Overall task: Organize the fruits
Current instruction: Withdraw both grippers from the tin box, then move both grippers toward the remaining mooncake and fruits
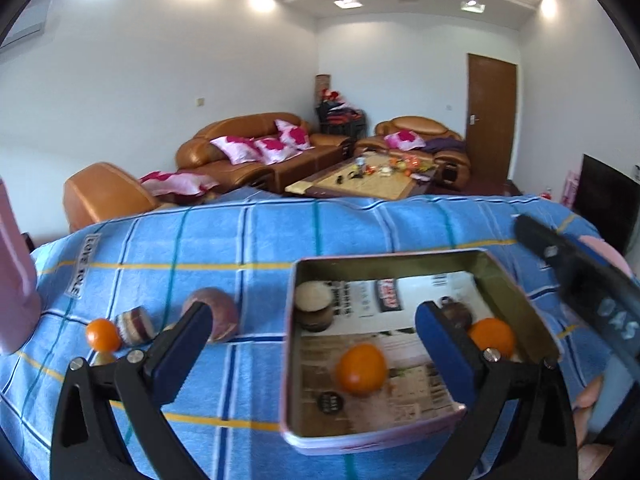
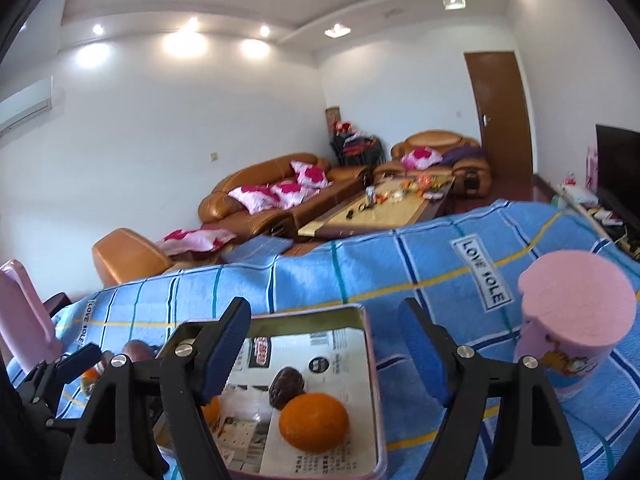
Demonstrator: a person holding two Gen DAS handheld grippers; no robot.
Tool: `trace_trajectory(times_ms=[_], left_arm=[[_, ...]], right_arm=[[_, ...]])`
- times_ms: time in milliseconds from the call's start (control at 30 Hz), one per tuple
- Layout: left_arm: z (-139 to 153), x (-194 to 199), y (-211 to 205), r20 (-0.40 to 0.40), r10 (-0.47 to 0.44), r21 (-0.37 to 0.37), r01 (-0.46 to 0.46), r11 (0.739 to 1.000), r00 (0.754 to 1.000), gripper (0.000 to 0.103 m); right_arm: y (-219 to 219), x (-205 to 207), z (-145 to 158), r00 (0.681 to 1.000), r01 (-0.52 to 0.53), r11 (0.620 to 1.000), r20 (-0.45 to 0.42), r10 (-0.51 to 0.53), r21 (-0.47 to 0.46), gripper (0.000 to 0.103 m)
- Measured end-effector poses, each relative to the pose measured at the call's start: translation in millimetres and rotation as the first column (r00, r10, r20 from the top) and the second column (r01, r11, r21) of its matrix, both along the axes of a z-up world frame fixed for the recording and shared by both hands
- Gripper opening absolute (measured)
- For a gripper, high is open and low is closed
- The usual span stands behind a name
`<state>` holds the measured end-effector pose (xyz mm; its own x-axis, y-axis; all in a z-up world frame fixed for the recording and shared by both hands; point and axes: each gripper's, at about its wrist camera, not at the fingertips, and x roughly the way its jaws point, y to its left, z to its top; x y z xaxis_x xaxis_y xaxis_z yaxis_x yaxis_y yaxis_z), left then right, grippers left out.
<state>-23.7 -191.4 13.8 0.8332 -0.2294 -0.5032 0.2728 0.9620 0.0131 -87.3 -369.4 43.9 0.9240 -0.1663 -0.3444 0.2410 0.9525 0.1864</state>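
A blue checked cloth [image 1: 248,240] covers the tabletop beneath both tools. On it sits a shallow metal tin [image 1: 516,304] with a pink rim, lined with printed paper. The left tool [image 1: 312,344] hangs over the tin's near-left part, released and grasping nothing, its left finger over the cloth and its right finger over the tin. The right tool [image 2: 324,356] hovers over the tin's right edge, also spread wide and empty.

To the right of the right tool stands a pink cup [image 2: 576,320]. Left of the left tool, on the cloth, lie a purplish round fruit [image 1: 218,312], a striped wrapped piece [image 1: 134,326] and a small orange [image 1: 103,334].

Inside the tin, one orange [image 1: 361,368] lies between the left tool's fingers. Another orange [image 1: 492,336] lies beside a dark date-like fruit [image 2: 286,386], behind its right finger. A round brownish fruit [image 1: 314,306] sits in the far-left corner.
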Motion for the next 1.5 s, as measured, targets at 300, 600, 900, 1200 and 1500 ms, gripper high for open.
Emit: trace_trajectory(times_ms=[300, 600, 900, 1200, 1500], left_arm=[[-1.6, -9.5, 18.8, 0.044, 0.053, 0.023, -0.054, 0.998, 0.998, 0.103], [-2.4, -19.5, 36.5, 0.028, 0.057, 0.034, -0.058, 0.998, 0.998, 0.103], [7.2, -17.6, 81.5, 0.047, 0.085, 0.040, -0.087, 0.995, 0.995, 0.103], [-3.5, 2.7, 126.6, 0.037, 0.141, 0.066, -0.143, 0.988, 0.989, 0.103], [-8.5, 15.0, 160.5, 0.006, 0.175, 0.056, -0.175, 0.983, 0.984, 0.103]], right_arm=[[18.0, -6.1, 0.1, 1.000, 0.011, 0.995, 0.017, -0.009, -0.101, 0.077], [34.9, -13.9, -1.0, 1.000, 0.024, 0.984, 0.008, -0.023, -0.175, 0.077], [48.2, -10.5, -5.5, 0.998, 0.009, 0.985, -0.067, -0.020, -0.171, 0.077], [79.9, 1.9, -11.9, 0.991, -0.016, 0.991, -0.134, -0.002, -0.130, 0.077], [140.6, 24.0, -18.6, 0.981, -0.117, 0.990, -0.167, 0.102, -0.082, 0.077]])
